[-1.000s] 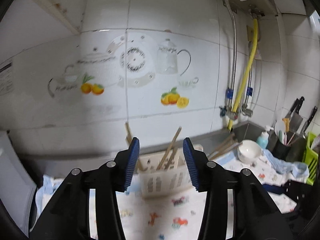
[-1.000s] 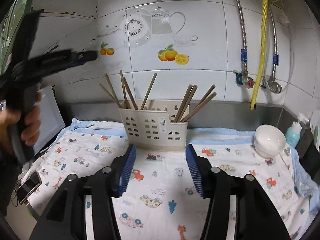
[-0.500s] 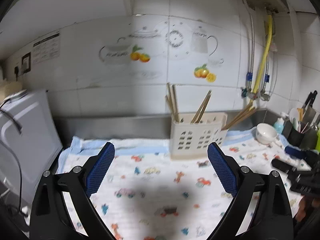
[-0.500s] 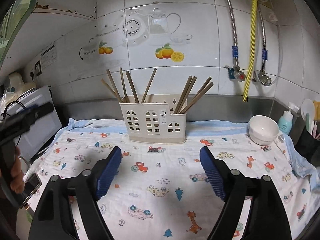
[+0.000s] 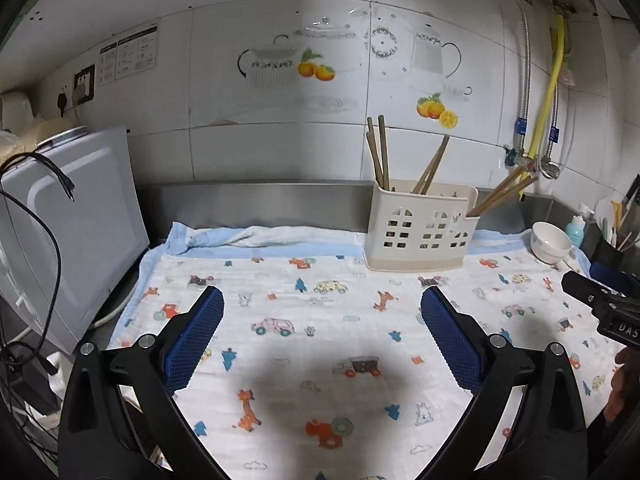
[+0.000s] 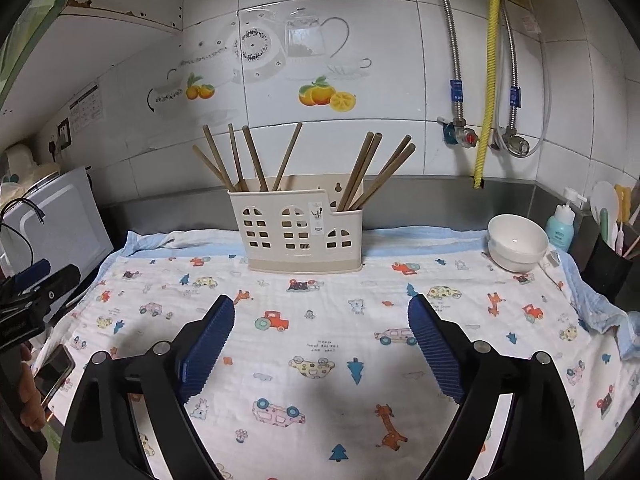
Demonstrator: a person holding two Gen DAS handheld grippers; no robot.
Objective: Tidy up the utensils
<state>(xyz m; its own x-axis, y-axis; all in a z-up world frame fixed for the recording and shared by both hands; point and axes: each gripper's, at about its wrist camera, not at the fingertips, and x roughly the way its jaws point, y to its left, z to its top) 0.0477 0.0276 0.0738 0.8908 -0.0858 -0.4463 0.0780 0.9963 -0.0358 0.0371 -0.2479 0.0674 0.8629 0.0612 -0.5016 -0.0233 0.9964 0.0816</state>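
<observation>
Both grippers, left (image 5: 320, 336) and right (image 6: 320, 340), just spread wide and empty, near chopstick-filled caddy (image 6: 302, 232) on far cloth (image 6: 360, 360).

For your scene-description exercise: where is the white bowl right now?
In the right wrist view the white bowl sits at the right on the printed cloth, between the cream chopstick holder and the teal bottle.

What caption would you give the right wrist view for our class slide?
Open right tongs hover empty over the printed cloth, facing the chopstick holder beside a white bowl.
</observation>
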